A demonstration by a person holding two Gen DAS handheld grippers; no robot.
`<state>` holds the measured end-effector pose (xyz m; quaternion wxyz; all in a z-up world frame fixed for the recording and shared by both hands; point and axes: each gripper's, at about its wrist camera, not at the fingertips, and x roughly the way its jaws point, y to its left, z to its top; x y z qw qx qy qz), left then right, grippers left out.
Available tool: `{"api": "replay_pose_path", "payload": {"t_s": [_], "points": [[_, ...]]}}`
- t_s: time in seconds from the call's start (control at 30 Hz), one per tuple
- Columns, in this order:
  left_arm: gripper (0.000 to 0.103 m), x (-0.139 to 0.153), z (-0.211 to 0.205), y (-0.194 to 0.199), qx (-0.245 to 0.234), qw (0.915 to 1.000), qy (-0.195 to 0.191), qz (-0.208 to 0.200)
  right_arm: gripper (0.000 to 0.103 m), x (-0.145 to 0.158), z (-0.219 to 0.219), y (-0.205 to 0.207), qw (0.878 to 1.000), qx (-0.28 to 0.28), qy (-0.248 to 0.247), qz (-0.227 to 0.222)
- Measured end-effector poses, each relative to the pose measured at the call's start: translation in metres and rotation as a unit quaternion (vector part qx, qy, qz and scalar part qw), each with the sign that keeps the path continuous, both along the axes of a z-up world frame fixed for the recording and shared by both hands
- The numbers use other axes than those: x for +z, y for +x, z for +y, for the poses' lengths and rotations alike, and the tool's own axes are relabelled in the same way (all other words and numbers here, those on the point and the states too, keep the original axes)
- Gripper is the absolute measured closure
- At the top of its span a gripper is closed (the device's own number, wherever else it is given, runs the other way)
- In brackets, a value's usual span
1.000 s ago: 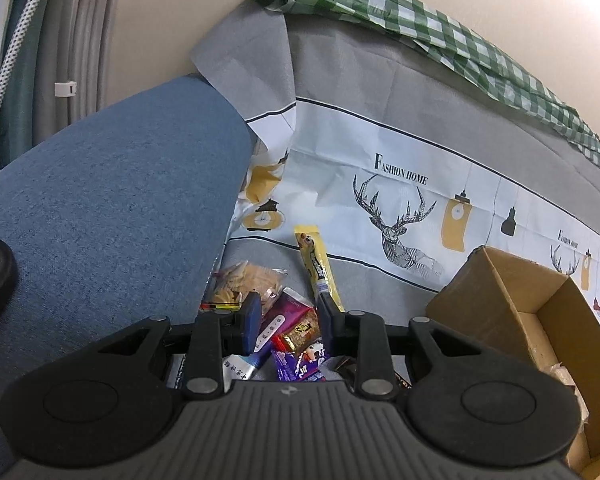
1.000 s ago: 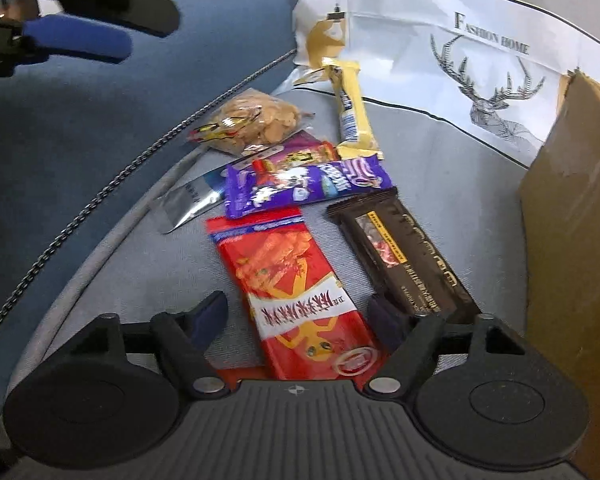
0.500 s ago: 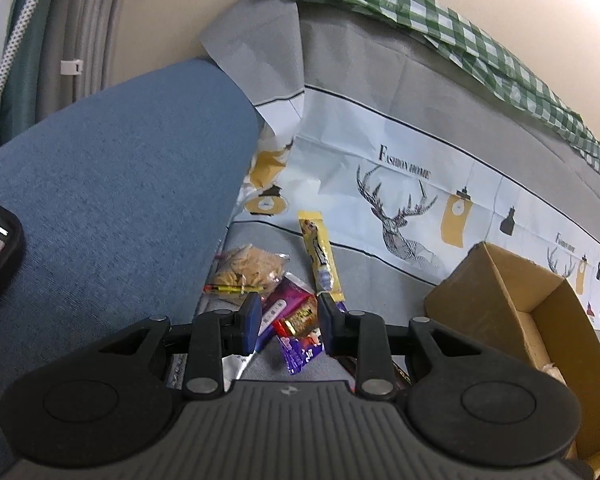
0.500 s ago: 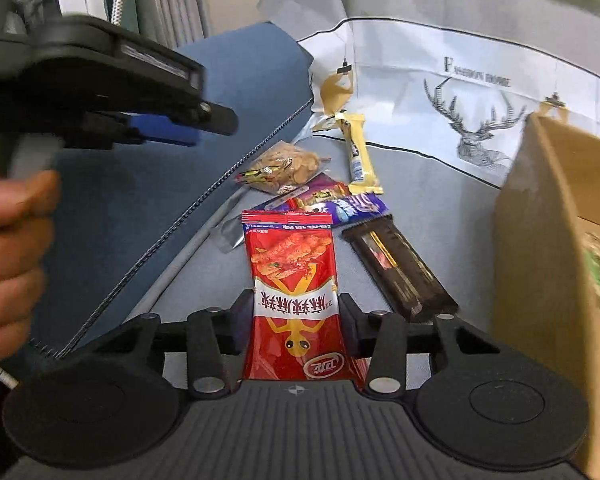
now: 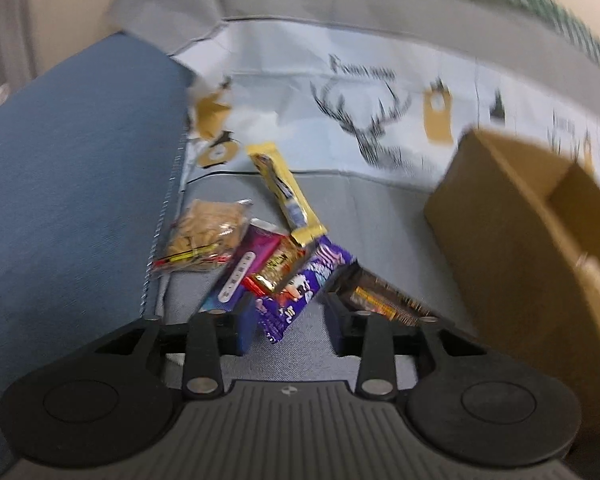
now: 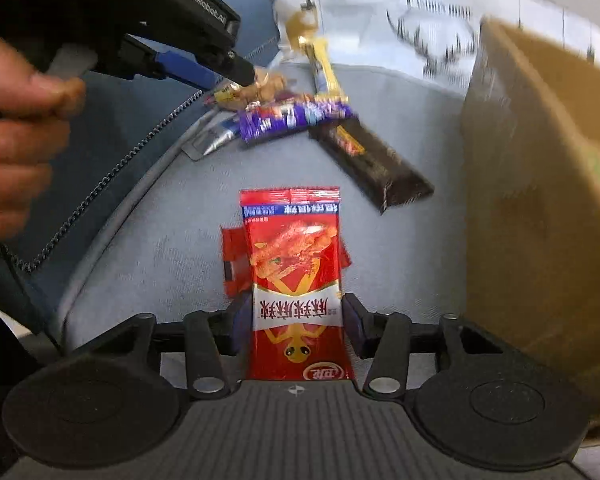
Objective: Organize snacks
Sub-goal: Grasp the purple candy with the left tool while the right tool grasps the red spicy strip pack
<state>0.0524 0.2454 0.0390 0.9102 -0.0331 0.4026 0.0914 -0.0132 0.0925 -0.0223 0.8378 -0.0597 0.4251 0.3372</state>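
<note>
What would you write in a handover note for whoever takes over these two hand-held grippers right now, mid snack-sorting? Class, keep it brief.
Left gripper: open and empty, jaws just been opening, over the purple packet.
Right gripper: jaws just been opening; red snack packet between them, pads seemingly not pressing it.
Still lying loose: purple packet, dark brown bar, yellow bar, cracker bag.
Cardboard box at the right; inside mostly hidden.
Left: probably all visible snacks still need sorting.
</note>
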Motion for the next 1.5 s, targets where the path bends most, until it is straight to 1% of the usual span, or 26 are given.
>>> {"api": "replay_pose_path", "payload": {"t_s": [0.07,0.13,0.2,0.23,0.3,0.33,0.4,0.43,0.47,0.5,0.53,0.6,0.67,0.73,0.8,0.87,0.9,0.93,0.97,1.03,1.1,1.17,1.3,1.37,1.5], "points": [[0.039,-0.011,-0.012,0.011,-0.022,0.9989,0.040,0.013,0.046,-0.003,0.004,0.003,1.000,0.007,-0.004,0.001],[0.033,-0.023,-0.023,0.022,-0.039,0.9958,0.079,0.027,0.042,-0.006,0.006,0.005,1.000,0.007,-0.007,0.005],[0.033,-0.036,-0.031,0.034,-0.047,0.9913,0.115,0.044,0.041,-0.006,0.007,0.006,1.000,0.009,-0.006,0.008],[0.033,-0.042,-0.033,0.040,-0.051,0.9895,0.126,0.049,0.041,-0.006,0.007,0.007,1.000,0.011,-0.008,0.009],[0.033,-0.051,-0.035,0.049,-0.054,0.9876,0.137,0.056,0.041,-0.006,0.007,0.008,1.000,0.015,-0.008,0.012],[0.034,-0.054,-0.035,0.052,-0.054,0.9870,0.140,0.059,0.041,-0.006,0.006,0.008,1.000,0.015,-0.007,0.014],[0.043,-0.061,-0.035,0.059,-0.054,0.9854,0.143,0.074,0.041,-0.005,0.006,0.009,1.000,0.017,-0.006,0.016],[0.057,-0.063,-0.035,0.062,-0.054,0.9846,0.144,0.084,0.041,-0.005,0.005,0.009,1.000,0.018,-0.005,0.017],[0.072,-0.063,-0.035,0.062,-0.056,0.9851,0.138,0.086,0.041,-0.006,0.006,0.010,1.000,0.019,-0.005,0.017],[0.081,-0.061,-0.034,0.061,-0.059,0.9864,0.127,0.086,0.041,-0.006,0.006,0.011,1.000,0.020,-0.005,0.017],[0.087,-0.059,-0.034,0.060,-0.061,0.9877,0.114,0.088,0.041,-0.006,0.005,0.011,1.000,0.022,-0.005,0.017],[0.088,-0.054,-0.033,0.054,-0.060,0.9894,0.100,0.087,0.041,-0.005,0.005,0.011,1.000,0.023,-0.004,0.017],[0.088,-0.047,-0.026,0.046,-0.045,0.9926,0.070,0.089,0.045,-0.005,0.007,0.011,1.000,0.021,-0.004,0.015],[0.088,-0.038,-0.014,0.035,-0.022,0.9960,0.022,0.084,0.051,-0.005,0.008,0.009,1.000,0.016,-0.008,0.009],[0.088,-0.029,0.000,0.021,0.012,0.9960,-0.032,0.082,0.053,-0.005,0.007,0.008,1.000,0.014,-0.003,0.009],[0.088,-0.026,0.014,0.007,0.046,0.9911,-0.091,0.086,0.054,-0.005,0.005,0.008,1.000,0.006,0.004,0.010],[0.088,-0.028,0.020,-0.001,0.059,0.9852,-0.130,0.096,0.054,-0.004,0.004,0.007,1.000,0.003,0.006,0.012],[0.087,-0.030,0.022,-0.006,0.065,0.9801,-0.156,0.103,0.054,-0.003,0.003,0.005,1.000,-0.001,0.007,0.013],[0.087,-0.030,0.022,-0.010,0.067,0.9775,-0.168,0.109,0.054,-0.003,0.002,0.004,1.000,-0.004,0.007,0.015],[0.086,-0.029,0.017,-0.014,0.061,0.9795,-0.153,0.116,0.054,-0.003,0.000,0.004,1.000,-0.006,0.009,0.020],[0.081,-0.031,0.013,-0.014,0.057,0.9814,-0.130,0.129,0.053,-0.003,-0.001,0.003,1.000,-0.004,0.008,0.026],[0.071,-0.033,0.013,-0.015,0.064,0.9819,-0.118,0.134,0.050,-0.002,-0.001,0.000,1.000,0.003,0.006,0.026],[0.066,-0.034,0.015,-0.013,0.067,0.9820,-0.122,0.128,0.047,-0.002,0.000,-0.005,1.000,0.017,-0.005,0.011],[0.064,-0.036,0.010,-0.010,0.060,0.9827,-0.114,0.133,0.047,-0.002,0.000,-0.005,1.000,0.019,-0.009,0.007],[0.063,-0.039,0.000,-0.004,0.045,0.9838,-0.098,0.143,0.043,-0.002,0.001,-0.006,1.000,0.023,-0.011,0.005]]}}
